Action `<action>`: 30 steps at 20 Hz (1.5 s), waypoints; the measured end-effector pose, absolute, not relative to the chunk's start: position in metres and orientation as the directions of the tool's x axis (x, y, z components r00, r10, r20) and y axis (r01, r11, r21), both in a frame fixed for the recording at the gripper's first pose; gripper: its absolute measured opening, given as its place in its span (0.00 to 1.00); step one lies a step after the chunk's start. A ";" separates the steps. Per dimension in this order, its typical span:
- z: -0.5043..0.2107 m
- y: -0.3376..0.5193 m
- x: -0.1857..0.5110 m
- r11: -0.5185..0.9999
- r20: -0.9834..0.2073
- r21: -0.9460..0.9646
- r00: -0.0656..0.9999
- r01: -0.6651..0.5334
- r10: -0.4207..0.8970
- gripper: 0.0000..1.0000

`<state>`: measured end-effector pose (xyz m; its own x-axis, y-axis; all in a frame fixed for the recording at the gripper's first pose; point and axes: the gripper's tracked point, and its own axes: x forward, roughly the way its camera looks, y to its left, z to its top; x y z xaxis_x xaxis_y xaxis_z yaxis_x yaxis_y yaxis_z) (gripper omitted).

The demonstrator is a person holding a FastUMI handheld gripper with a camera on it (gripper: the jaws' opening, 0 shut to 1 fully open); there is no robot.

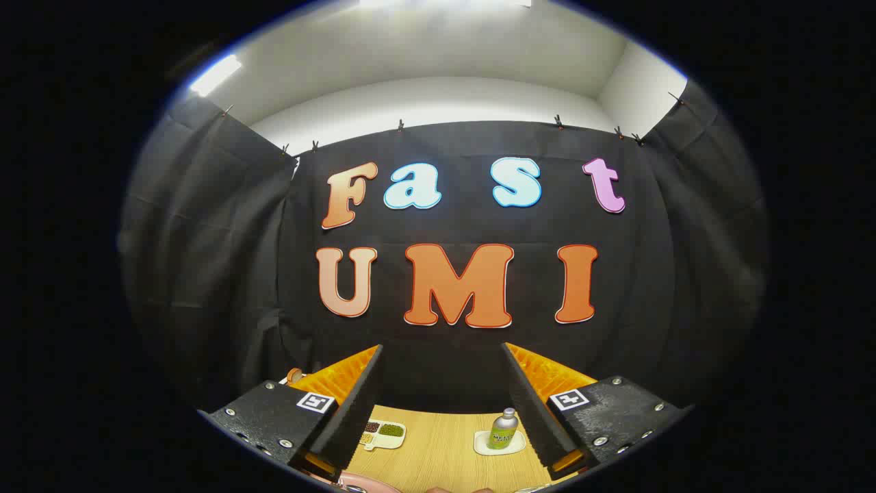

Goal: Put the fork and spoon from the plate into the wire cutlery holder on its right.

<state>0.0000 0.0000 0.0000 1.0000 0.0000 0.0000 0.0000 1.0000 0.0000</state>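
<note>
Black cloth wall (465, 370), white ceiling (438, 55), wooden table (445, 452)

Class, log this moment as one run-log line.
gripper: open, empty | beyond: bottle, sectioned dish on table | plate rim below | no grasp yet

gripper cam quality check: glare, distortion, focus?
Gripper view: strong fisheye bowing, the cloth wall's top edge curves; ceiling light blown out; wooden table evenly lit, bottle and small tray small but fairly sharp; gripper open, fingers in focus, nothing between them.

pink plate (359, 483) rim, between gripper's fingers
</note>
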 end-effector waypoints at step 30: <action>-0.205 0.106 -0.055 0.972 -0.552 0.034 0.806 -0.234 0.213 0.99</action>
